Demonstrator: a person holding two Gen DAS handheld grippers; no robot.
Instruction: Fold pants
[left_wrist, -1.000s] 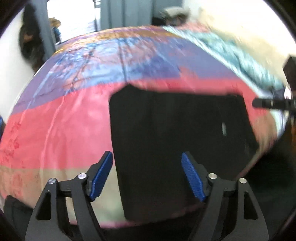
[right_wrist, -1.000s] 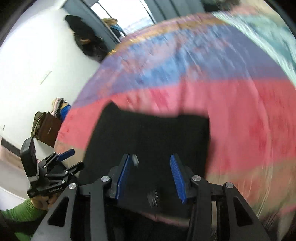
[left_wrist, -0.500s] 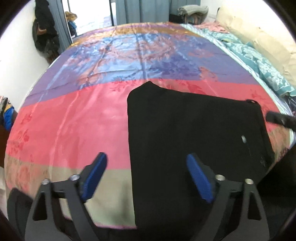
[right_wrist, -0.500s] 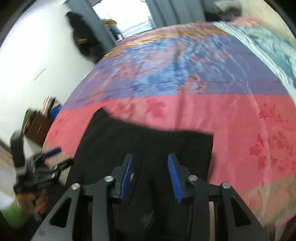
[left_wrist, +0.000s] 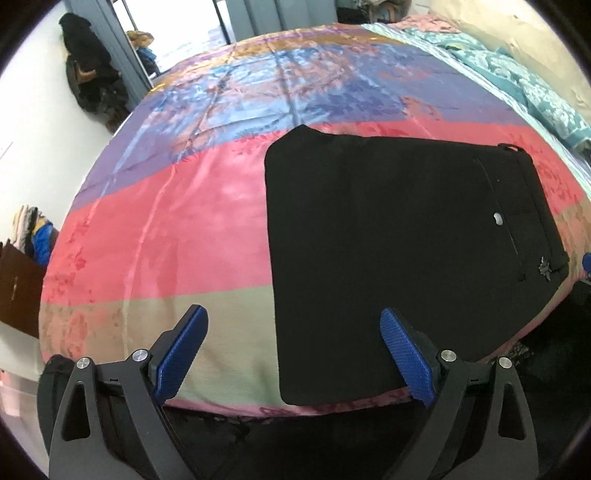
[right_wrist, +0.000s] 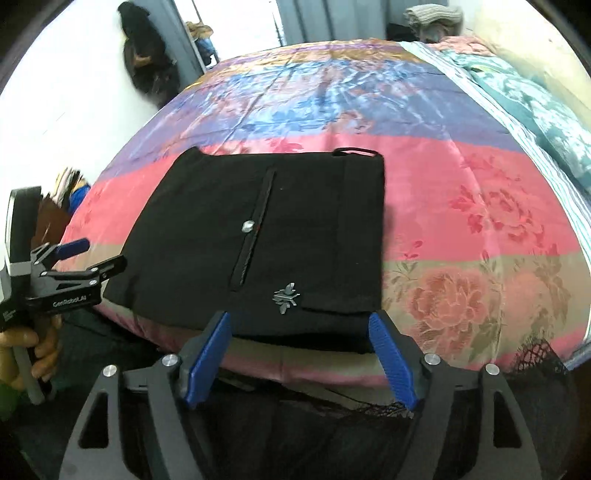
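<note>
— Both grippers were up off the cloth when we checked. Left gripper (left_wrist: 293, 354) had its jaws spread wide, nothing btwn them, w/ the near left edge of the pants (left_wrist: 399, 236) showing in the gap but below, not pinched. Its jaws had just been opening.

— And the right?

— Right gripper (right_wrist: 299, 356) also stood wide, jaws just opened further, empty. We saw it poised over the near hem of the pants (right_wrist: 266, 236), blue pads apart from the fabric.

— Where did we find the pants?

— Folded into a flat black rectangle on the bedspread (left_wrist: 166, 229), lying on the pink band and reaching down over the beige band to the near edge of the bed. Pocket slit w/ a silver button (right_wrist: 246, 225) faced up, a small metal emblem (right_wrist: 285, 297) near the hem, a belt loop at the far corner.

— Anything else?

— In the right cam we saw the left gripper (right_wrist: 92, 260) held at the pants' left side, a hand (right_wrist: 26, 350) on its handle, green sleeve below. Teal pillows (right_wrist: 535, 99) lay along the far right of the bed.
</note>
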